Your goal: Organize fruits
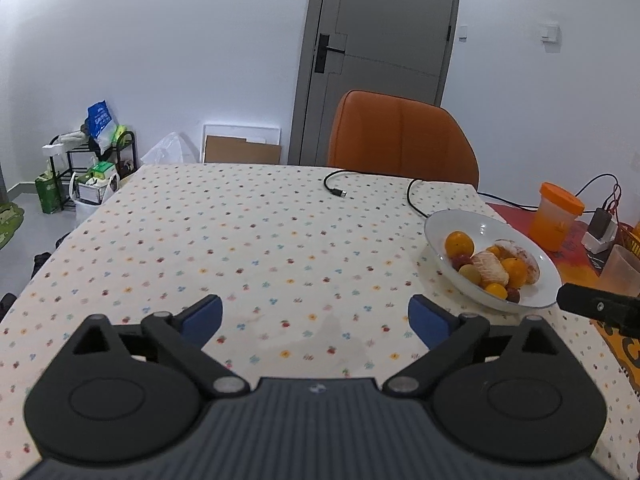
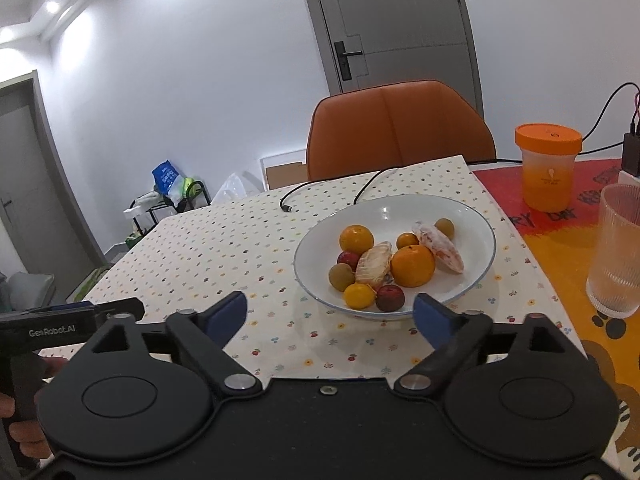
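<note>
Just beyond right tool (image 2: 330, 314), fruit bowl (image 2: 476, 224)

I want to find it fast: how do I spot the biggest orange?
Look at the white bowl on the dotted tablecloth, in front of the orange chair. The biggest orange sits in the middle of the bowl between two peeled, pale pieces; it is rounder and larger than every fruit around it.

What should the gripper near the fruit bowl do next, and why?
Probably the right gripper should ease forward and down over the white bowl toward the near red fruit. Its jaws are open and empty, the bowl sits just ahead of them, and all the fruit is piled there. The left gripper faces bare tablecloth.
</note>
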A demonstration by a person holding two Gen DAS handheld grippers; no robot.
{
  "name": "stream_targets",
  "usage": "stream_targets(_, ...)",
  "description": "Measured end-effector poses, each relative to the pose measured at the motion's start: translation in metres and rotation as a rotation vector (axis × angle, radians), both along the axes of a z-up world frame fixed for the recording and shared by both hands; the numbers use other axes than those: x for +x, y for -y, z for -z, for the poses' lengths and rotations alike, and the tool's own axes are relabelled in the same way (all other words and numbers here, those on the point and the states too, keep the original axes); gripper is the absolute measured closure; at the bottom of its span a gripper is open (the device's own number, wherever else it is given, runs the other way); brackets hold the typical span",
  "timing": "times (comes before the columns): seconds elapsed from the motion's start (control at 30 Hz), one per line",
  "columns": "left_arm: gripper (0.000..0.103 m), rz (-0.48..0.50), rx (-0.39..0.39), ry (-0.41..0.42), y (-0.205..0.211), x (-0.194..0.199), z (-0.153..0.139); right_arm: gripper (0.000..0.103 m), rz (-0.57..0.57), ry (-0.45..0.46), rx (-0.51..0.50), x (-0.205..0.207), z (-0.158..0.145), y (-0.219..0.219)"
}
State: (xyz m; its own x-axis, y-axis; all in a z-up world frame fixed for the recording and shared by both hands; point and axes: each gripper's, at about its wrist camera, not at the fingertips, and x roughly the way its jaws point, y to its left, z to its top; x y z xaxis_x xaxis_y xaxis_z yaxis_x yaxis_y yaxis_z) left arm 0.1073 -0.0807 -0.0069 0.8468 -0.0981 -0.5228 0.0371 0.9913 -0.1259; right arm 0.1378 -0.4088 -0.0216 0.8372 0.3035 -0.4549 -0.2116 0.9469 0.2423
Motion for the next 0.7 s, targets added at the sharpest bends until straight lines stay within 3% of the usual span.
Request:
stream_targets(0.2, 0.000, -0.002, 0.005, -0.016, -0.009, -0.011, -0.001, 0.000, -0.005, 0.010, -0.005, -0.008, -0.005, -0.008)
stream_targets(0.7, 0.000, -0.053, 0.019, -0.015, -0.032, -0.046, -0.010, 0.000, -0.052, 0.003, -0.005, -0.027, -0.012, -0.031)
